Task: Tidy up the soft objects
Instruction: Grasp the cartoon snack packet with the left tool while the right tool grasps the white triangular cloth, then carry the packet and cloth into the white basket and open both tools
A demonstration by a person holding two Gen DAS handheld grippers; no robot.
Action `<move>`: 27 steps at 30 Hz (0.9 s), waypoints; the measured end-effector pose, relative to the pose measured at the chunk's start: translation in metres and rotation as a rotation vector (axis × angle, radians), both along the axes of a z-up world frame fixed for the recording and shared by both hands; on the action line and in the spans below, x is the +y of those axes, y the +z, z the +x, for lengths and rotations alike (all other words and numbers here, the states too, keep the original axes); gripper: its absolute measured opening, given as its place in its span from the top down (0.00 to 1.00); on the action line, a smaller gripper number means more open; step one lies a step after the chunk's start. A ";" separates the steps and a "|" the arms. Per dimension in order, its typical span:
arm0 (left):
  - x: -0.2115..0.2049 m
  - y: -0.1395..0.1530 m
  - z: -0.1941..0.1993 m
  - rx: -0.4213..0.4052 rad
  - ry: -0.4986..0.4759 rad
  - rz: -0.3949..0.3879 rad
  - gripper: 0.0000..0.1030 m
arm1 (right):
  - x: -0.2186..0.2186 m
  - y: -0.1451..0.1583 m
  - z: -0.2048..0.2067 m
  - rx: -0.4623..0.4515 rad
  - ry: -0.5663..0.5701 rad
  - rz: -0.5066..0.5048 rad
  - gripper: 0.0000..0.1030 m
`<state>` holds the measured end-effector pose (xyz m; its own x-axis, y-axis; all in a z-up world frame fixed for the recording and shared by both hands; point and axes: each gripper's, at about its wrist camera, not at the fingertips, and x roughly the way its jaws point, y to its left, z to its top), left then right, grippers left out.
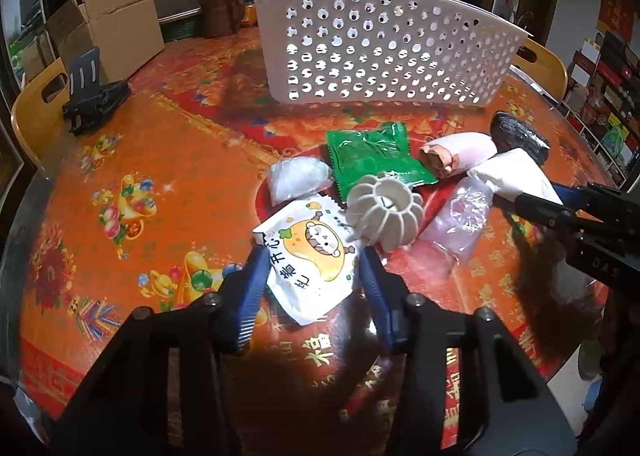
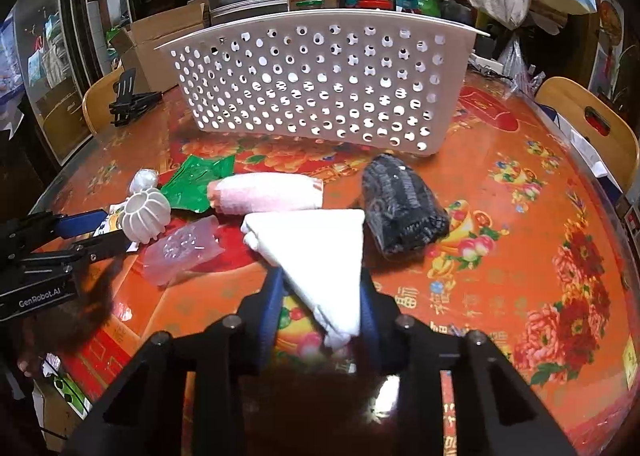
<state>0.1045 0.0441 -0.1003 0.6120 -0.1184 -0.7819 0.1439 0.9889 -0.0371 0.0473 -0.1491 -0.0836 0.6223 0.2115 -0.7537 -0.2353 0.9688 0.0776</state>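
Observation:
A white perforated basket (image 1: 380,51) (image 2: 320,91) stands at the back of the table. My left gripper (image 1: 314,260) has its fingers on either side of a white cartoon snack packet (image 1: 310,260), closing on it. My right gripper (image 2: 322,280) is shut on a folded white cloth (image 2: 320,252), also seen in the left wrist view (image 1: 516,175). Nearby lie a green packet (image 1: 372,159), a pink rolled towel (image 2: 268,191), a black knit item (image 2: 404,207), a clear pink pouch (image 2: 180,252), a white ribbed ring (image 1: 386,215) and a clear white bag (image 1: 296,177).
The round table has a red-orange patterned cover (image 2: 520,240). A black stand (image 1: 90,99) sits at the left edge. Wooden chairs (image 2: 592,127) flank the table. Cardboard boxes (image 1: 116,23) and shelves of clutter stand behind.

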 end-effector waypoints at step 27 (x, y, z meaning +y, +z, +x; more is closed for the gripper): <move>0.002 0.098 -0.013 -0.180 -0.026 -0.040 0.85 | -0.031 0.082 -0.026 -0.173 0.040 0.118 0.82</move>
<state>0.0916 0.0464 -0.0022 0.7378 -0.1647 -0.6547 0.1775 0.9830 -0.0473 0.0217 -0.1805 -0.0013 0.7293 0.3191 -0.6052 -0.2935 0.9450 0.1447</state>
